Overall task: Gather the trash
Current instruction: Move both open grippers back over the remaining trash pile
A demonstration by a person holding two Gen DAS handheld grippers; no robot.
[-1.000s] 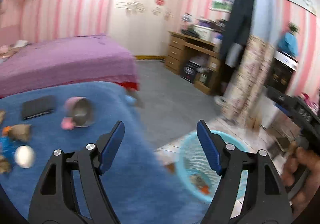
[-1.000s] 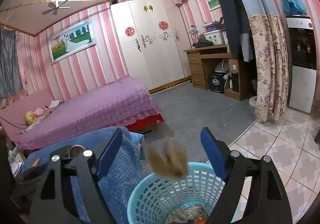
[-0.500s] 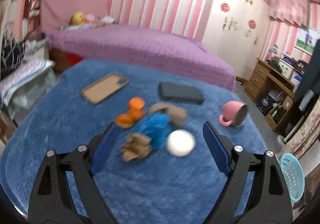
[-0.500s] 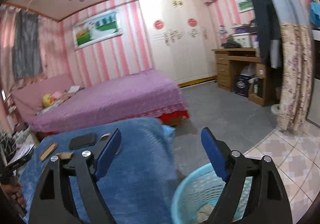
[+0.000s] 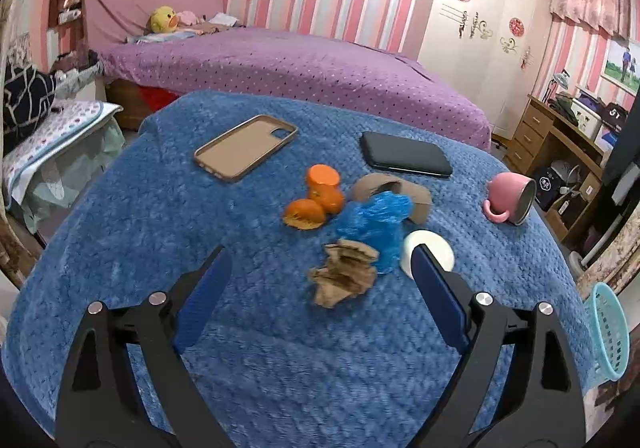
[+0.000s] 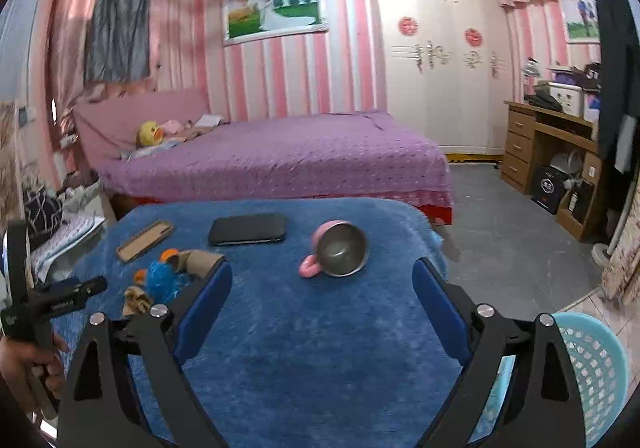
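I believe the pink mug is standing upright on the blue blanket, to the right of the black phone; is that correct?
Not quite: the pink mug is lying on its side, its metal-lined mouth turned sideways, as both wrist views show. The rest holds: it rests on the blue blanket, to the right of the black phone.

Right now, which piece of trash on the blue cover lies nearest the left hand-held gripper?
The crumpled brown paper, lying just ahead of the open left hand-held gripper. The blue plastic wrapper and orange peels lie farther back.
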